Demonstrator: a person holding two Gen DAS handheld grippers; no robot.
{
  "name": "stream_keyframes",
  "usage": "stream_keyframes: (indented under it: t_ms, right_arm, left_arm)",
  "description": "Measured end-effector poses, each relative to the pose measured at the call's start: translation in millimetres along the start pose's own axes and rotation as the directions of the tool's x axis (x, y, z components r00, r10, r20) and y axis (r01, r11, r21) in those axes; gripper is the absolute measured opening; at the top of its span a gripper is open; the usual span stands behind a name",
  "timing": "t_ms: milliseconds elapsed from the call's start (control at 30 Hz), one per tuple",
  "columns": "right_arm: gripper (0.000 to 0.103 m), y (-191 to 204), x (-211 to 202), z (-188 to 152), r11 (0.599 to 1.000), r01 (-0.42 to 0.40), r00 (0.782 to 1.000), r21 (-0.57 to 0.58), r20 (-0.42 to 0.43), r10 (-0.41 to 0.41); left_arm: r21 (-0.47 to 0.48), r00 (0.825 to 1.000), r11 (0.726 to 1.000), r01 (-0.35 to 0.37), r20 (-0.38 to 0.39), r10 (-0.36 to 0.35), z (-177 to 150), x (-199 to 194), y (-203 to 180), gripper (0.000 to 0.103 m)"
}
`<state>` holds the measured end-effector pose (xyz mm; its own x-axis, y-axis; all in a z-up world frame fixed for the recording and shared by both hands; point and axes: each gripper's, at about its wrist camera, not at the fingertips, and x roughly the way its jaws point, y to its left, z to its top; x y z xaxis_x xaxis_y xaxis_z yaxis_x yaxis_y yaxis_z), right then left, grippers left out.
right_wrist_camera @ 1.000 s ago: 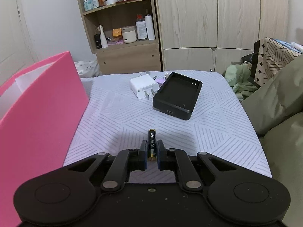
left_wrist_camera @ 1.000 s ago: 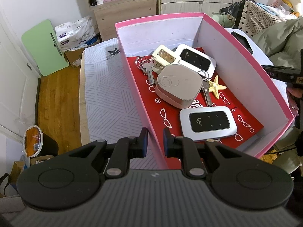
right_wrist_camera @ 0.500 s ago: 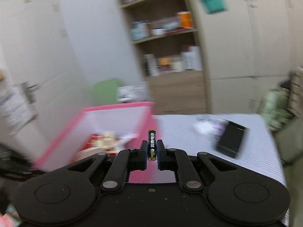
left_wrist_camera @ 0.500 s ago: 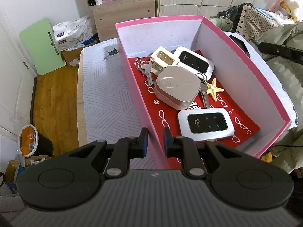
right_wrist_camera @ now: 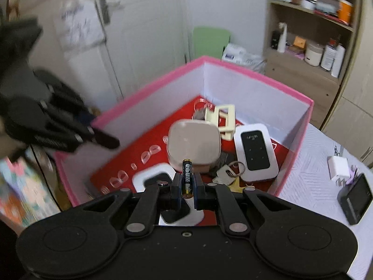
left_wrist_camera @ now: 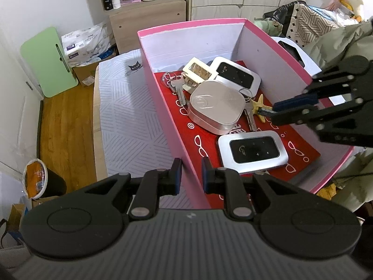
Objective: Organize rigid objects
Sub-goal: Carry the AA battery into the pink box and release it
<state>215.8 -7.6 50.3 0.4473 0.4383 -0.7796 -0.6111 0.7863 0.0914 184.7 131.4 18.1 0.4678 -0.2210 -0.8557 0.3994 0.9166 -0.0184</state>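
Note:
A pink box (left_wrist_camera: 172, 126) with a red floor stands on the bed. In it lie a rounded silver case (left_wrist_camera: 215, 105), two white pocket routers (left_wrist_camera: 253, 152), keys (left_wrist_camera: 178, 88), a cream clip (left_wrist_camera: 198, 71) and a yellow starfish (left_wrist_camera: 258, 103). My left gripper (left_wrist_camera: 190, 175) is shut on the box's near wall. My right gripper (right_wrist_camera: 187, 185) is shut on a black battery (right_wrist_camera: 187, 178) and holds it above the box's inside, over the near router (right_wrist_camera: 153, 177). It also shows in the left wrist view (left_wrist_camera: 275, 110) over the starfish.
A white charger (right_wrist_camera: 338, 170) and a black charging cradle (right_wrist_camera: 354, 198) lie on the patterned bedsheet (left_wrist_camera: 126, 126) right of the box. A wooden shelf unit (left_wrist_camera: 144, 7) stands behind. A green board (left_wrist_camera: 46, 60) leans on the wall. Olive bedding (left_wrist_camera: 345, 39) lies at the right.
My right gripper lifted the battery off the sheet and swung left over the box, entering the left wrist view. The left gripper kept its hold on the box wall.

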Motion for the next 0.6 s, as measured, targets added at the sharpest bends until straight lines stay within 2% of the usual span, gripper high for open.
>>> stream_keyframes:
  t_ms: [67, 200, 400, 500, 600]
  right_arm:
    - [0.012, 3.6, 6.0, 1.4, 0.999, 0.000, 1.000, -0.038, -0.013, -0.001]
    - [0.014, -1.6, 13.7, 7.0, 1.000, 0.015, 1.000, -0.007, -0.007, -0.015]
    - [0.017, -23.7, -35.2, 4.6, 0.995, -0.006, 0.994, 0.104, 0.107, -0.005]
    - [0.019, -36.6, -63.4, -6.9, 0.984, -0.009, 0.985, 0.178, 0.171, -0.022]
    - [0.023, -54.2, -82.0, -26.7, 0.961, 0.013, 0.977, 0.277, 0.200, -0.071]
  left_arm:
    - [-0.004, 1.000, 1.000, 0.003, 0.002, -0.003, -0.7, -0.1, 0.8, 0.016]
    - [-0.025, 1.000, 1.000, 0.015, 0.004, -0.015, -0.7, 0.3, 4.1, 0.016]
    - [-0.019, 1.000, 1.000, 0.019, 0.001, -0.019, -0.4, 0.7, 4.2, 0.017]
    - [-0.019, 1.000, 1.000, 0.020, 0.003, -0.020, -0.8, 0.6, 4.5, 0.017]
    - [-0.023, 1.000, 0.999, 0.022, 0.006, -0.022, -1.7, 0.2, 5.1, 0.017]
